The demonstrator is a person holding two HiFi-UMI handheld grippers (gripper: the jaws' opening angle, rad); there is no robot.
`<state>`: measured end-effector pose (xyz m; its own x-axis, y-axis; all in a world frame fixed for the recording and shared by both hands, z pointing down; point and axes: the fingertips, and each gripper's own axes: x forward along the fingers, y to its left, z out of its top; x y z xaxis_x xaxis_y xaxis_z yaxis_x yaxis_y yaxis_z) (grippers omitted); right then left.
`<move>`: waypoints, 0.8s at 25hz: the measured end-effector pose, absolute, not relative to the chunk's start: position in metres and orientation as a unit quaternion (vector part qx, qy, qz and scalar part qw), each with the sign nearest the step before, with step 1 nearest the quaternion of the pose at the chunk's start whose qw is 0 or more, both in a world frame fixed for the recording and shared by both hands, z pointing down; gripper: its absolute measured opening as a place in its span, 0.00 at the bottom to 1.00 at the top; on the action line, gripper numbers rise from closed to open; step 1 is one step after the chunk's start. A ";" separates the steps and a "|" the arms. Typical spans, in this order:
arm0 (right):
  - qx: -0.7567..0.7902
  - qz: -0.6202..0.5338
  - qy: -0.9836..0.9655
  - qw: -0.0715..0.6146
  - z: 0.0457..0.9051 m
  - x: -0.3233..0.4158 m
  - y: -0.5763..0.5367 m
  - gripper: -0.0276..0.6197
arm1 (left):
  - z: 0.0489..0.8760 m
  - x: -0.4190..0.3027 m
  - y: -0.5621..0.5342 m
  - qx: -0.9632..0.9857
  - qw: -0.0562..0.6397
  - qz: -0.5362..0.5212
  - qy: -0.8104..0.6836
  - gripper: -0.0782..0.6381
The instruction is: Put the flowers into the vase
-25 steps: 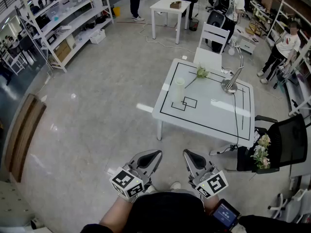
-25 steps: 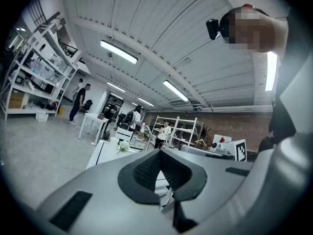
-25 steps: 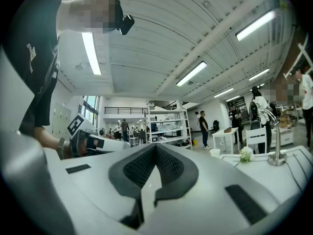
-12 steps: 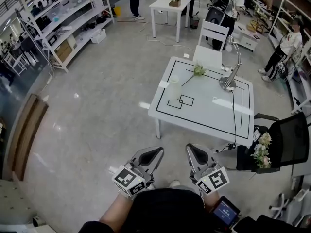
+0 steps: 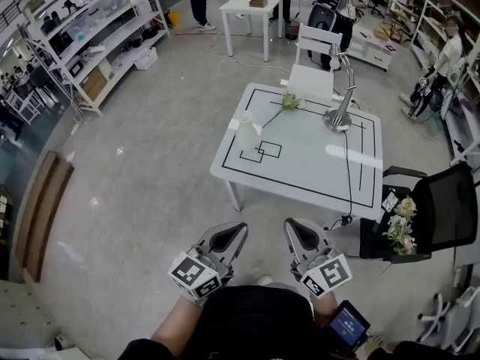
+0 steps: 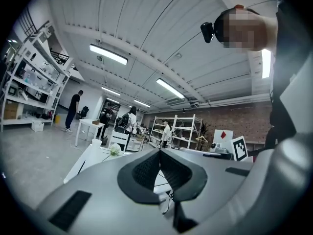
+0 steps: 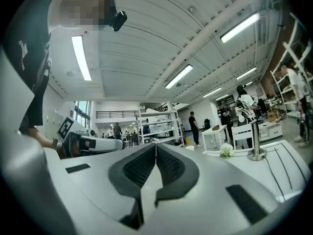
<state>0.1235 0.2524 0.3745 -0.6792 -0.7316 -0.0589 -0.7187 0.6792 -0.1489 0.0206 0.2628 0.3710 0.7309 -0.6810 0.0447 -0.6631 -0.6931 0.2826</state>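
Observation:
A white vase (image 5: 247, 131) stands at the left side of the white table (image 5: 300, 163). One white flower (image 5: 289, 101) lies on the table behind it, its stem pointing toward the vase. A bunch of flowers (image 5: 400, 227) rests on a black chair at the table's right. My left gripper (image 5: 231, 235) and right gripper (image 5: 298, 233) are held side by side near my body, well short of the table, both shut and empty. In the left gripper view the flower (image 6: 114, 150) and vase (image 6: 96, 143) show small beyond the shut left gripper (image 6: 159, 151). The right gripper (image 7: 155, 145) sees the flower (image 7: 225, 151) too.
A metal desk lamp (image 5: 337, 118) stands on the table's far right part, its cable running off the near edge. A white chair (image 5: 315, 47) is behind the table, and shelving (image 5: 97, 28) lines the left. People stand in the background.
The table has come nearer and shifted left in the head view as I move toward it. Both grippers stay shut and keep their place in front of me.

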 end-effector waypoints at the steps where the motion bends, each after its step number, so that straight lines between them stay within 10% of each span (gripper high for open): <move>1: -0.398 -0.056 0.914 0.057 0.375 0.130 0.254 0.06 | 0.372 0.026 0.263 0.919 0.142 -0.029 -0.366 0.11; 20: -0.433 -0.076 0.897 0.050 0.396 0.182 0.243 0.06 | 0.389 0.063 0.238 0.918 0.159 -0.019 -0.363 0.11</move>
<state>0.1823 0.2434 0.3963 -0.6208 -0.7836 -0.0239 -0.7685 0.6143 -0.1788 0.0627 0.2378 0.3887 0.7363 -0.6719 0.0802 -0.6596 -0.6863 0.3064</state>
